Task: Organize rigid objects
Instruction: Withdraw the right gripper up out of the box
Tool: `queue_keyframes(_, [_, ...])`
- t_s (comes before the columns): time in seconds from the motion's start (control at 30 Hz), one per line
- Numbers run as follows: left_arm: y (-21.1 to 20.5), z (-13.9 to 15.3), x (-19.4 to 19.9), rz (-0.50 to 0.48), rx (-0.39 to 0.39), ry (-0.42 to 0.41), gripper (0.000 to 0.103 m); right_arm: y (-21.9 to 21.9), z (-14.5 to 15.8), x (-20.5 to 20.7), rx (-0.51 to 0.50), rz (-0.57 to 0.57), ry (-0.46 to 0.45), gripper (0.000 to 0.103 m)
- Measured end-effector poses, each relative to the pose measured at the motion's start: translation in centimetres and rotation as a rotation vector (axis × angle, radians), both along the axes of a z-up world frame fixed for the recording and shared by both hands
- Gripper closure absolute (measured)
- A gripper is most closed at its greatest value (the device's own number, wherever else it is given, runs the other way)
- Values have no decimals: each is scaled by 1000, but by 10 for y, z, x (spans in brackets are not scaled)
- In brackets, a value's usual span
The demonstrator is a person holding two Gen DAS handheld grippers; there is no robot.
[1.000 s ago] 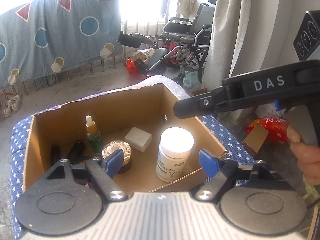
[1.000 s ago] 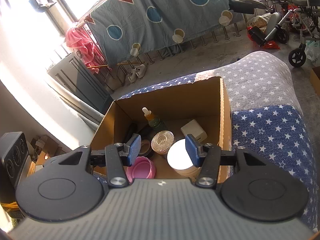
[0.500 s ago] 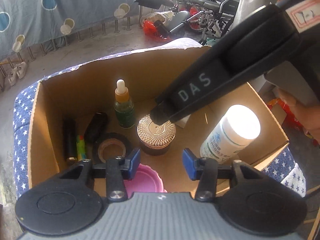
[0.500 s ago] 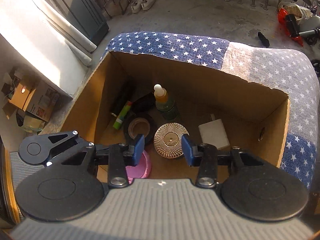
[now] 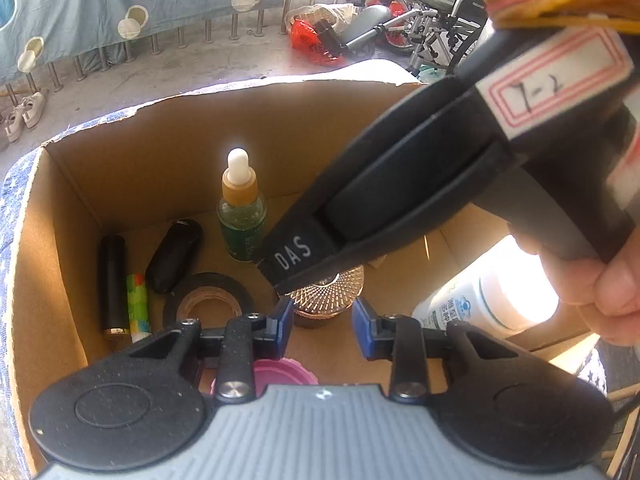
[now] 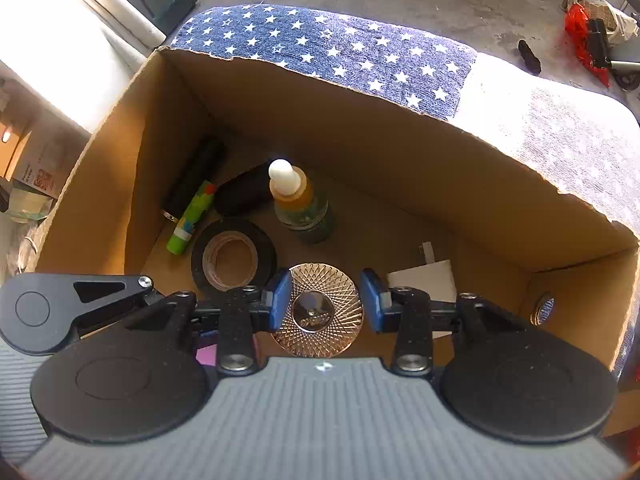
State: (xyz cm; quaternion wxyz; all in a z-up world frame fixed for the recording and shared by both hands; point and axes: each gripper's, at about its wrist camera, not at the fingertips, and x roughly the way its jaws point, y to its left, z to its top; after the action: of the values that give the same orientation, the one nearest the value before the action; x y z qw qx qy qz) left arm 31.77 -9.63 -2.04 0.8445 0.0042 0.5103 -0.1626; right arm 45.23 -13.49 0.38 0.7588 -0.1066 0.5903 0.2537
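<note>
An open cardboard box (image 6: 360,128) holds a gold-lidded jar (image 6: 320,312), a green dropper bottle (image 6: 300,204), a black tape roll (image 6: 234,258), a green glue stick (image 6: 192,216), a black tube (image 6: 196,172), a black oval case (image 6: 244,194), a white block (image 6: 424,280), a white pill bottle (image 5: 480,300) and a pink lid (image 5: 280,372). My right gripper (image 6: 323,300) points steeply down just over the gold lid, its pads flanking the lid's edges without visibly pressing. My left gripper (image 5: 323,330) hangs near the jar (image 5: 336,292), its jaws closing with nothing between them.
The box sits on a star-patterned blue cloth (image 6: 320,40). A hand (image 5: 612,288) holds the right gripper's handle above the box's right side. Beyond lie a concrete floor, a wheelchair (image 5: 424,4), red bags (image 5: 308,36) and shoes (image 5: 24,112).
Both grippers came down toward the box. The right one swung from above the pill bottle to over the gold-lidded jar. The left jaws narrowed a great deal.
</note>
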Motion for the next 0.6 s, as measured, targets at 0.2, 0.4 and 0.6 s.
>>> queue_keyframes(0.2, [0,0,1,9,-18,27,70,2,-3,5,0,19,9,63])
queue_keyframes(0.4, [-4,1,-5,-5,-16,33,69,-5,-5,4,0,24,15,63])
queue_keyframes(0.6, [-11,-1,-14,-27,-31,48,69,-14,-5,1,-4,19,22,63])
